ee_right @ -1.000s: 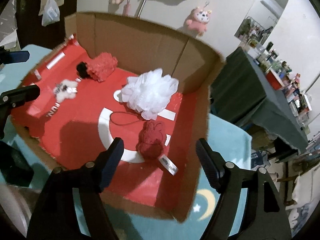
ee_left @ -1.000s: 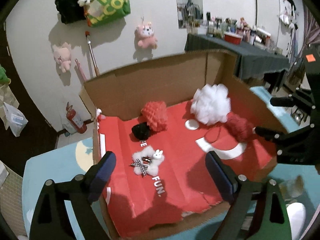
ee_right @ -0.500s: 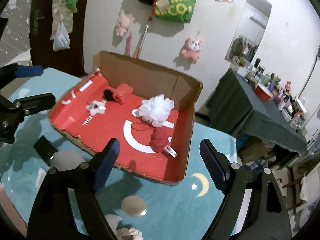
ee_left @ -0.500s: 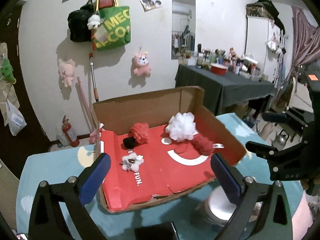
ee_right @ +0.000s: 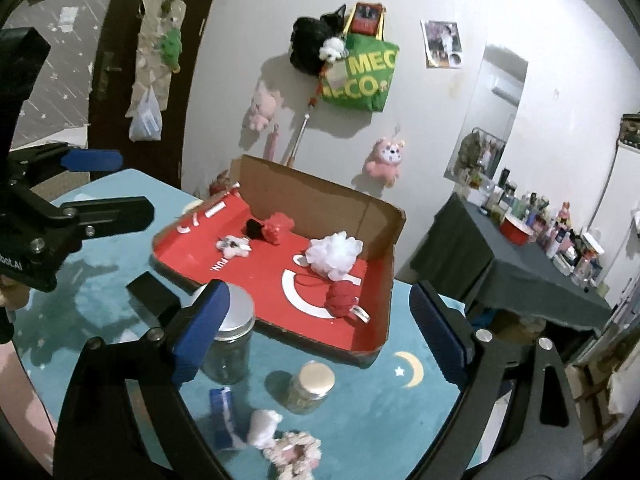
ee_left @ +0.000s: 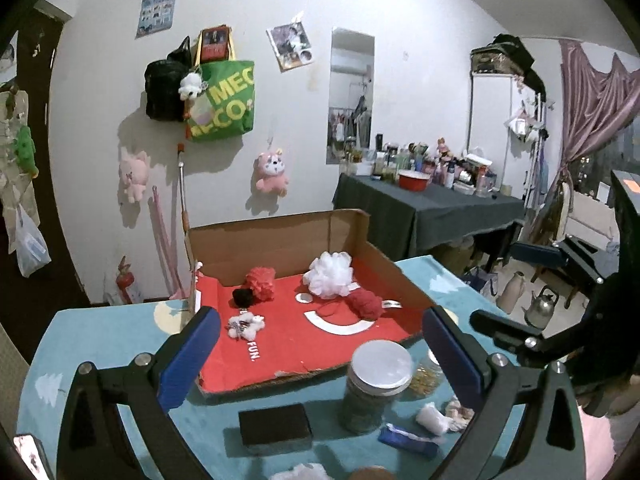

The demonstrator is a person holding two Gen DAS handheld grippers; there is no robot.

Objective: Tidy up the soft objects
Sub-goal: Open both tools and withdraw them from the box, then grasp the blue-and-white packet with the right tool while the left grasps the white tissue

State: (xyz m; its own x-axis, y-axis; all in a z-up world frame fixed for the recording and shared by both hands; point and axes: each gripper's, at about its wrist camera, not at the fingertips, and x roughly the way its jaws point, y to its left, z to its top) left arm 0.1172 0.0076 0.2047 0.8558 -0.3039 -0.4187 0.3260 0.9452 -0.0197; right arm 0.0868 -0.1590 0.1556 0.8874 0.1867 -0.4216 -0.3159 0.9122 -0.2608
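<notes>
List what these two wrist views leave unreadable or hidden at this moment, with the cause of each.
- Large jar: right wrist view, its left side sits behind the right gripper finger.
- Jar contents: left wrist view, too dark to identify.
- Pale soft item: left wrist view, cut off by the bottom edge.
- Bottles on the dark side table: both views, too small to read.
- Cardboard box lettering: right wrist view, too small.
</notes>
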